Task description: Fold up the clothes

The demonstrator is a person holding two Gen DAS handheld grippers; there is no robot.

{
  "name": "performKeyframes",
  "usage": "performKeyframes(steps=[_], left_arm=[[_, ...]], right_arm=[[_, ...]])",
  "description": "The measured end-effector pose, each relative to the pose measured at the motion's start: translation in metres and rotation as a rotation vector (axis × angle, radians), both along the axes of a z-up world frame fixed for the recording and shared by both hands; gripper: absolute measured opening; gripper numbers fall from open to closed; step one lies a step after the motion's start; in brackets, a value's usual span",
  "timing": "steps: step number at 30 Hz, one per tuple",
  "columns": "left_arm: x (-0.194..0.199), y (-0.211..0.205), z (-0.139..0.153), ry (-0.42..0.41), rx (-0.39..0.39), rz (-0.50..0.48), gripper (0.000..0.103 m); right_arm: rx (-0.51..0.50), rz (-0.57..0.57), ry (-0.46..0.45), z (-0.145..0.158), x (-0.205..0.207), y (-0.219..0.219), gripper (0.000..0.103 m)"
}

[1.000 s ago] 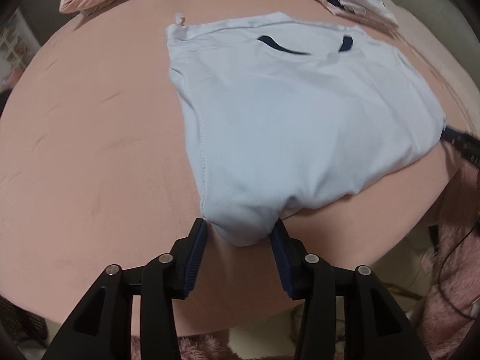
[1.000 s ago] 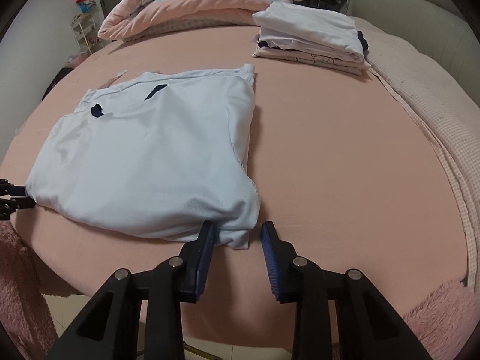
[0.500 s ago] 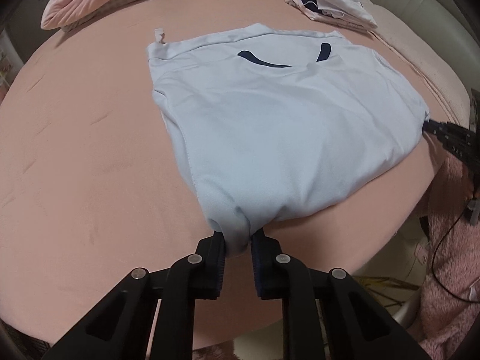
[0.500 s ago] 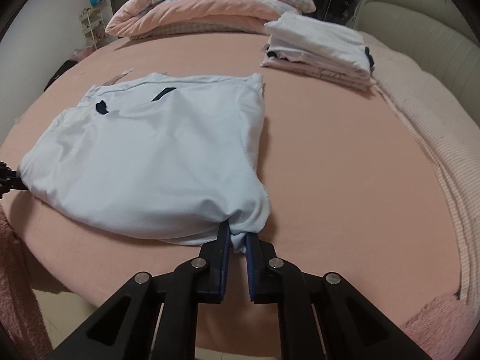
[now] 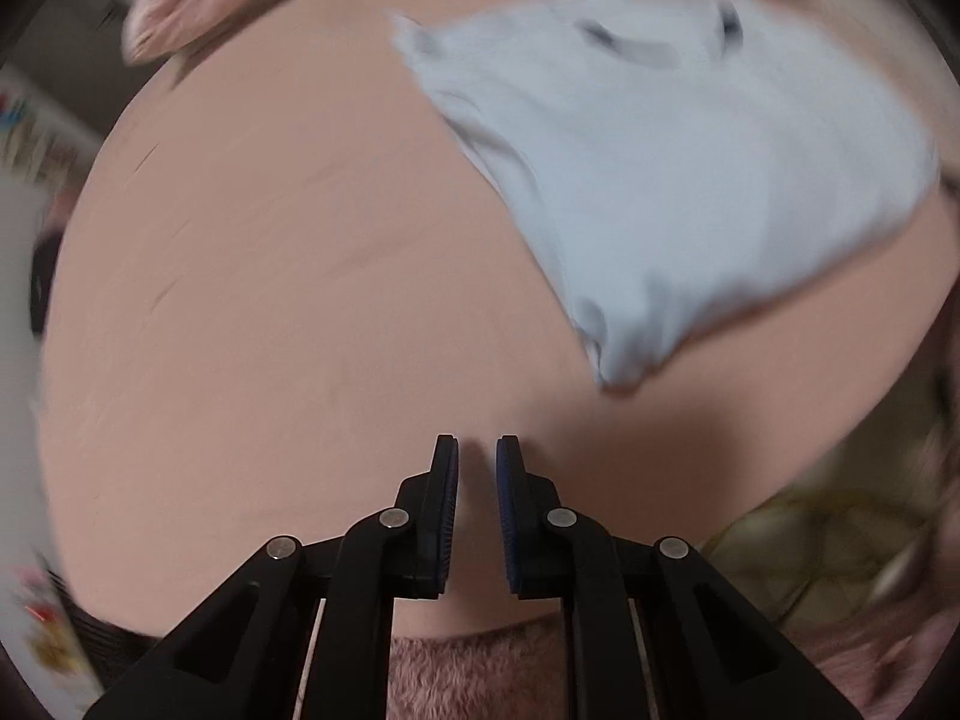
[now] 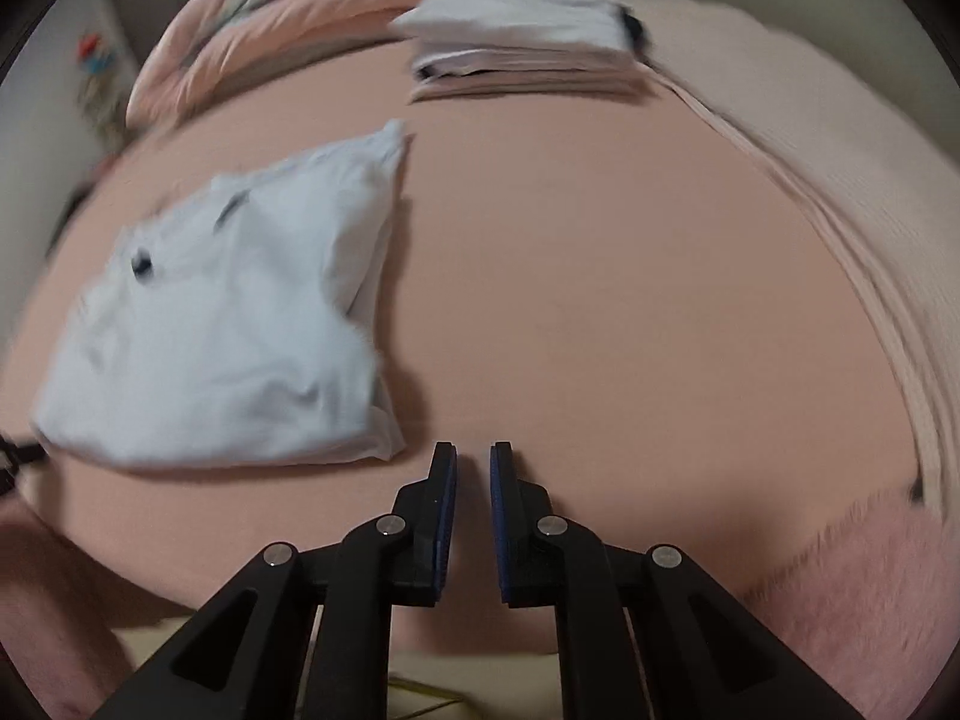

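Here motion blur smears the shirt [image 5: 678, 180] (collar indistinct), both grippers empty

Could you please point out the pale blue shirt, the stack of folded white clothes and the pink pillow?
pale blue shirt [image 6: 240, 324], right wrist view, middle of the cloth.
stack of folded white clothes [image 6: 522, 21], right wrist view, top garment.
pink pillow [image 6: 270, 42], right wrist view, front edge.

Pink bed [image 6: 600, 300] w/ smooth sheet, pink pillows [image 6: 288, 18] at far end of bed, cream textured blanket [image 6: 840, 192] along bed's right edge, fuzzy pink rug [image 6: 852, 600] below bed's near edge
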State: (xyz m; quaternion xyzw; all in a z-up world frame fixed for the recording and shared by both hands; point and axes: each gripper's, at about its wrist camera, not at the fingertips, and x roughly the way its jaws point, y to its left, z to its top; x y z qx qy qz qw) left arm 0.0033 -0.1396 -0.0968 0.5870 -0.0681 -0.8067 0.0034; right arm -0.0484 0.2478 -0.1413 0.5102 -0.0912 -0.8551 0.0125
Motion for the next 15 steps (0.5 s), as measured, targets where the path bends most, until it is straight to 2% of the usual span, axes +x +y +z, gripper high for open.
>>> performKeyframes(steps=[2, 4, 5, 6, 8, 11, 13, 15], left_arm=[[-0.006, 0.005, 0.016, 0.071, 0.106, 0.003, 0.013], [-0.017, 0.017, 0.027, 0.129, 0.202, -0.007, 0.019], [-0.027, 0.026, 0.025, 0.134, 0.226, -0.009, 0.033], [-0.04, 0.039, 0.019, 0.131, 0.231, -0.012, 0.046], [-0.055, 0.059, 0.001, 0.097, 0.212, -0.018, 0.047], [-0.041, 0.054, -0.022, 0.019, 0.133, -0.013, 0.049], [-0.03, 0.045, -0.024, 0.011, 0.14, -0.014, 0.05], [-0.022, 0.038, -0.017, -0.005, 0.169, -0.003, 0.05]], right_arm=[[0.024, 0.059, 0.043, 0.011, -0.006, -0.013, 0.013], [0.048, 0.118, 0.087, 0.022, -0.012, -0.026, 0.013], [0.062, 0.152, 0.095, 0.024, -0.016, -0.035, 0.013], [0.073, 0.186, 0.082, 0.021, -0.023, -0.047, 0.013], [0.121, 0.224, 0.036, 0.006, -0.028, -0.061, 0.013], [0.214, 0.237, -0.002, -0.013, -0.021, -0.066, 0.014], [0.218, 0.21, 0.004, -0.011, -0.013, -0.056, 0.038], [0.198, 0.178, 0.011, -0.004, -0.008, -0.045, 0.04]])
